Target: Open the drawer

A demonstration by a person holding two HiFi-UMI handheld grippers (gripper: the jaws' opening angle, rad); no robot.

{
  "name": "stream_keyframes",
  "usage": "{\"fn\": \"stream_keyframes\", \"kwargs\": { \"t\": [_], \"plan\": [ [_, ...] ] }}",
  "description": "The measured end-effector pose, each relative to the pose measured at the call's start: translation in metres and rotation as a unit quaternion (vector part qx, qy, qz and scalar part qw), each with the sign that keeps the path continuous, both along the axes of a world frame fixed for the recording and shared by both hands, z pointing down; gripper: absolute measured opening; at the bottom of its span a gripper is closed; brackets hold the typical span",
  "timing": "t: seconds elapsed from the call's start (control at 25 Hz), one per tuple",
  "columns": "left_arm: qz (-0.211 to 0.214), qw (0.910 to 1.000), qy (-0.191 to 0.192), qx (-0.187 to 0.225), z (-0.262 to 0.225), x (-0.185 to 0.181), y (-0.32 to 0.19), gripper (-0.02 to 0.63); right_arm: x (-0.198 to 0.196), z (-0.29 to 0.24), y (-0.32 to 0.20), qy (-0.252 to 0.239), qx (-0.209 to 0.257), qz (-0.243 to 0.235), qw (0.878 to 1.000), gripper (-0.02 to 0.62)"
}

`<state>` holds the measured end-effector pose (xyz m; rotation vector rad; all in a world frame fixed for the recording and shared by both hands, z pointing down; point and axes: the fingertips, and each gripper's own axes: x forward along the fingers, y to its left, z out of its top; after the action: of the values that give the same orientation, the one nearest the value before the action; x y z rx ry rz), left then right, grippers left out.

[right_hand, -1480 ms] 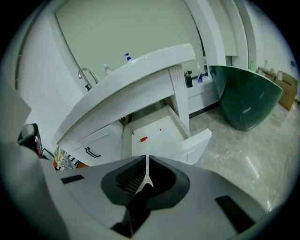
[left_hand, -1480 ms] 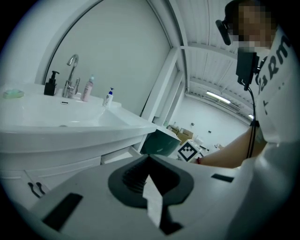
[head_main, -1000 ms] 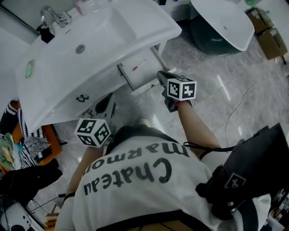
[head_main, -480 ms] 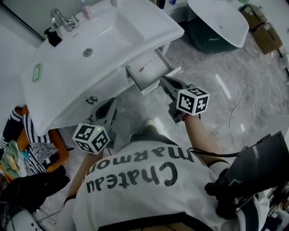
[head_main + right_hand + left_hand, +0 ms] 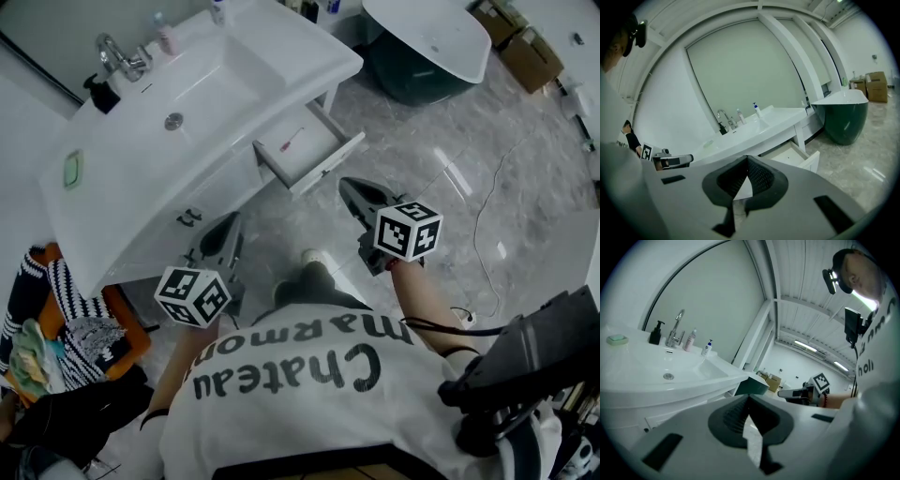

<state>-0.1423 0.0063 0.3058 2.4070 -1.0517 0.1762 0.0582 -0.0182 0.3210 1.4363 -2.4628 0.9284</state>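
Drawer (image 5: 330, 161) looks done to me: it's pulled well out from under the sink counter (image 5: 122, 178), at the end nearest the right gripper (image 5: 349, 186). Only a thin reddish stick (image 5: 292, 141) inside. Right gripper and left gripper (image 5: 229, 220) are both clenched on nothing, clear of the drawer.

Bright, even light; glare streaks on floor (image 5: 459, 178); gripper views fisheye-warped, dark vignetted corners.

A faucet (image 5: 117, 54) tops the basin (image 5: 211, 94); a bathtub (image 5: 424, 36) stands near 2 boxes (image 5: 530, 58).
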Motion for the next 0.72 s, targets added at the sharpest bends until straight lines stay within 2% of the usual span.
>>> {"fn": "stream_keyframes", "kwargs": {
  "t": [0.28,0.72],
  "plan": [
    [0.031,0.9995,0.005,0.006,0.005,0.004,0.022,0.008,0.001,0.012,0.039,0.008,-0.005,0.030,1.000,0.011],
    [0.043,0.9990,0.008,0.012,0.007,-0.004,0.034,0.008,0.000,0.018,0.063,0.020,-0.012,0.058,0.998,0.011]
  ]
}}
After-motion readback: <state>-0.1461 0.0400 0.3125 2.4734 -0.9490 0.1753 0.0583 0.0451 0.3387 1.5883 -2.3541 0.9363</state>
